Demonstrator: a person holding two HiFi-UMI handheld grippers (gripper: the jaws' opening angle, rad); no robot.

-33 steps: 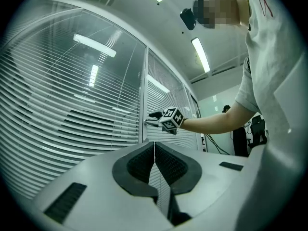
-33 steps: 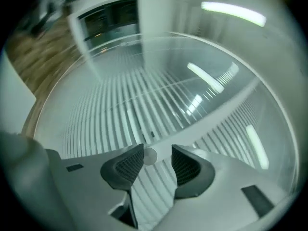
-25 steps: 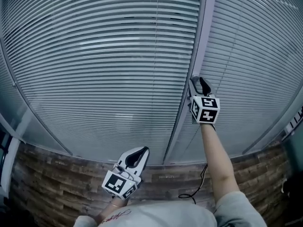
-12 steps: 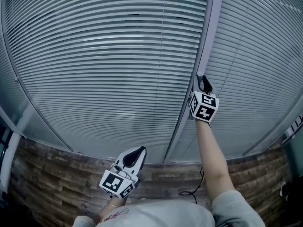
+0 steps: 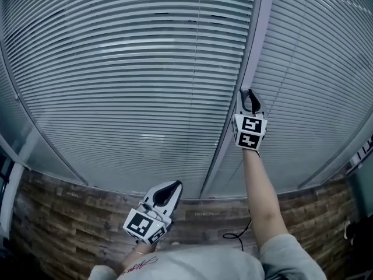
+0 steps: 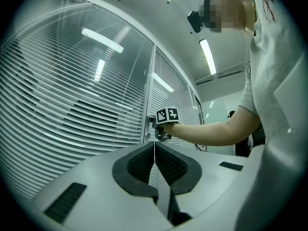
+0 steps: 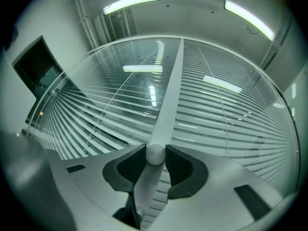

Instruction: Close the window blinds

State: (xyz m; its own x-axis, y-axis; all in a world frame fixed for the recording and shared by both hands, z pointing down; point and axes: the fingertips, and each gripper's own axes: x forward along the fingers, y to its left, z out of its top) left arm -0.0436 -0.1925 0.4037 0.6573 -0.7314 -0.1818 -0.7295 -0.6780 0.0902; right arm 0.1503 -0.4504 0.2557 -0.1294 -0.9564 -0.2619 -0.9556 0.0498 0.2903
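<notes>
Showing only in the right gripper view: a small, smooth, round knob [image 7: 155, 154] on the pale flat post [image 7: 168, 90] between the two panes. Clamping it with the right gripper [image 5: 249, 95], the jaws just closing in on it. Holding the left gripper [image 6: 154, 150] low near the wood-grain wall [image 5: 70, 214], jaws pressed together on nothing. Hanging behind reflecting glass, the blinds [image 5: 134, 69]: thin horizontal slats, showing dark gaps between them.

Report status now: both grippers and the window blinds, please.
Right gripper: jaws just closed onto small round pale knob on window frame. Left gripper: shut, empty, low. Grey slatted window blinds: gaps between slats. Nothing in the way.
</notes>
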